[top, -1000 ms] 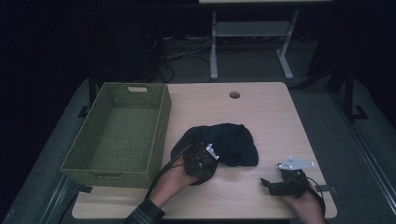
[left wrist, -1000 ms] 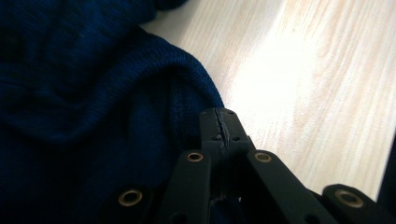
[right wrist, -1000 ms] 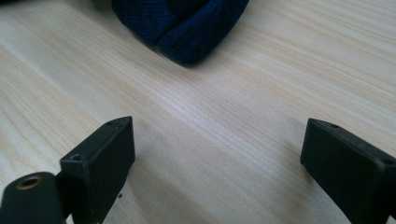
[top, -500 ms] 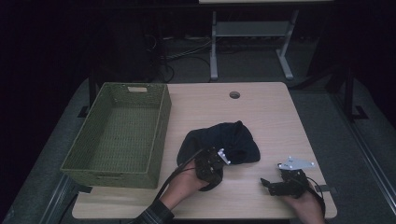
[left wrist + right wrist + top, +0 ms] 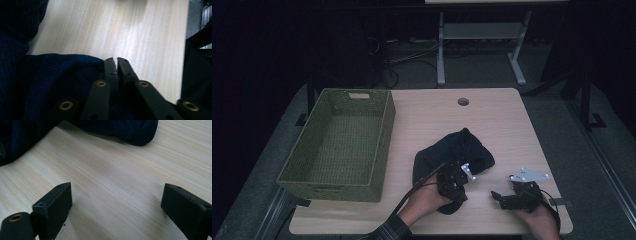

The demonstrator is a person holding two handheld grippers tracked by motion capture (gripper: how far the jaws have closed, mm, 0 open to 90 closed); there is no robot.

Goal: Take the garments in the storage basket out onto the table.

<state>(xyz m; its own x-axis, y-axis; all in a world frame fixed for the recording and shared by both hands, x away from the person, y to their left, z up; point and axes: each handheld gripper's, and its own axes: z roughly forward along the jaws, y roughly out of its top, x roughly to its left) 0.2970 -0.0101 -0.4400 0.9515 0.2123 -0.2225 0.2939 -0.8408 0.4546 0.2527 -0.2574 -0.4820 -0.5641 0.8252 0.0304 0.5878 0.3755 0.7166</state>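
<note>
A dark blue knitted cloth [image 5: 462,150] lies crumpled on the wooden table [image 5: 492,120], right of centre. My left gripper [image 5: 459,189] sits at the cloth's near edge. Its jaws stand almost together and have just been opening a little. In the left gripper view [image 5: 115,61] only a narrow slit shows between the tips, and the cloth [image 5: 50,82] bunches under and around them, still pinched as far as I can see. My right gripper [image 5: 498,197] rests on the table near the front right, open, with bare wood between its jaws [image 5: 116,195]. The cloth [image 5: 120,127] lies just beyond them.
A green woven basket [image 5: 384,130] stands empty on the table's left side. A round cable hole [image 5: 463,101] sits near the far edge. Bare wood stretches behind and to the right of the cloth. A metal stand [image 5: 441,55] rises on the floor beyond the table.
My left hand has moved right and toward the front edge, pulling the cloth's near part along with it. The right gripper has stayed in place.
</note>
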